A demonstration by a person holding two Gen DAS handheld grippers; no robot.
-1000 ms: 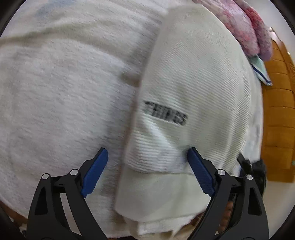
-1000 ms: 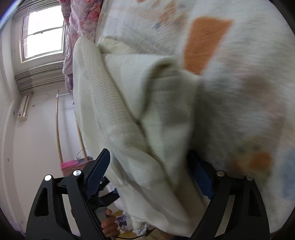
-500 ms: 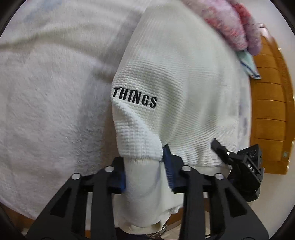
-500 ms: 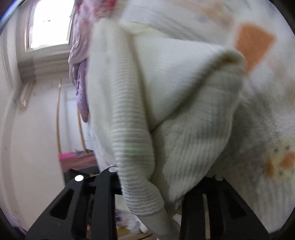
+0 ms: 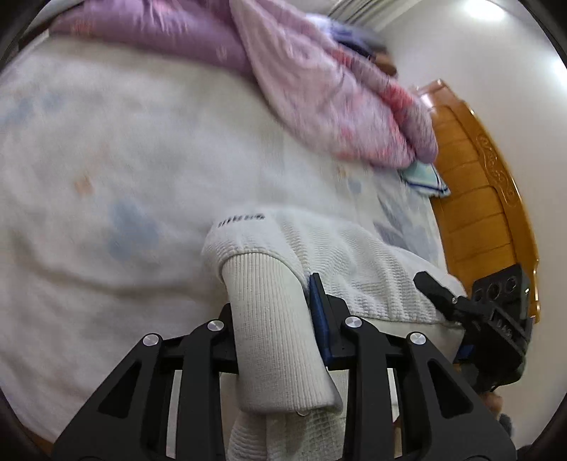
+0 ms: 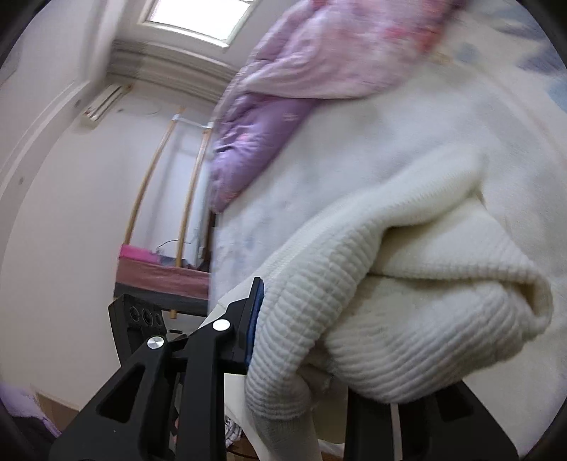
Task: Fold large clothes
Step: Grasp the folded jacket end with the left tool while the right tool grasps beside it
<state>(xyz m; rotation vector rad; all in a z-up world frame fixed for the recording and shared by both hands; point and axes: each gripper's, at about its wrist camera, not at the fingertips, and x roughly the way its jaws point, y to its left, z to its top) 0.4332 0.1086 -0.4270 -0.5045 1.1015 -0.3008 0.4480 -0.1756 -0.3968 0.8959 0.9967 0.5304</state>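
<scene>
A white knit sweater [image 5: 354, 262] with black lettering lies bunched over the bed's near edge. My left gripper [image 5: 271, 296] is shut on its ribbed cuff [image 5: 273, 333], which hangs down between the blue pads. In the right wrist view the same sweater [image 6: 425, 283] bulges up in thick folds. My right gripper [image 6: 304, 319] is shut on its ribbed edge; the left finger's blue pad [image 6: 256, 308] shows, while cloth covers the other finger. Both grippers hold the sweater lifted off the bed. The right gripper's body [image 5: 496, 312] shows at the right of the left wrist view.
A white bed sheet [image 5: 124, 170] with faint blue and orange patches spreads ahead. A pink and purple quilt [image 5: 319, 81] is heaped at the far side. A wooden headboard [image 5: 475, 198] stands at the right, a blue-striped cloth [image 5: 423, 177] beside it. A window [image 6: 191, 17] is beyond.
Both grippers went from open around the sweater to shut on it, then rose, lifting its edge off the bed. The quilt and the room have come into view.
</scene>
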